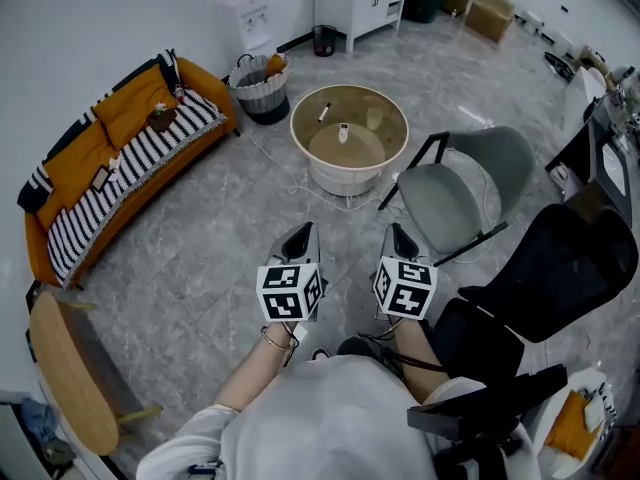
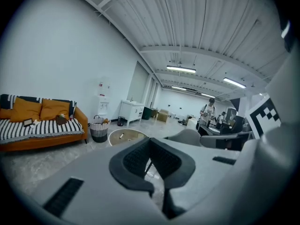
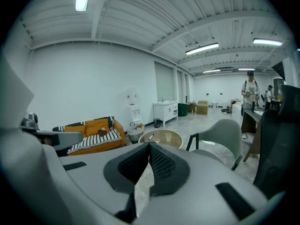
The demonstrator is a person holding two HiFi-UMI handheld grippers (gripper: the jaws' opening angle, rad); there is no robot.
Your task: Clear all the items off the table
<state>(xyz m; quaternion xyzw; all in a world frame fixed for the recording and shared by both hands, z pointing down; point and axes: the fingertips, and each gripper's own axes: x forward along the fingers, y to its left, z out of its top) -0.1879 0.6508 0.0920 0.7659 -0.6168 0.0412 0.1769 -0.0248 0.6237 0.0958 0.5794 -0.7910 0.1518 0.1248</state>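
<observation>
Your left gripper (image 1: 300, 232) and right gripper (image 1: 401, 234) are both closed with nothing between the jaws, side by side close to you. Farther ahead stands the round table (image 1: 298, 133), carrying a dark stick (image 1: 324, 112), a small white piece (image 1: 343, 132) and a clear cup (image 1: 374, 118). A sofa (image 1: 110, 158) stands left of it and a grey chair (image 1: 450, 193) to the right.
</observation>
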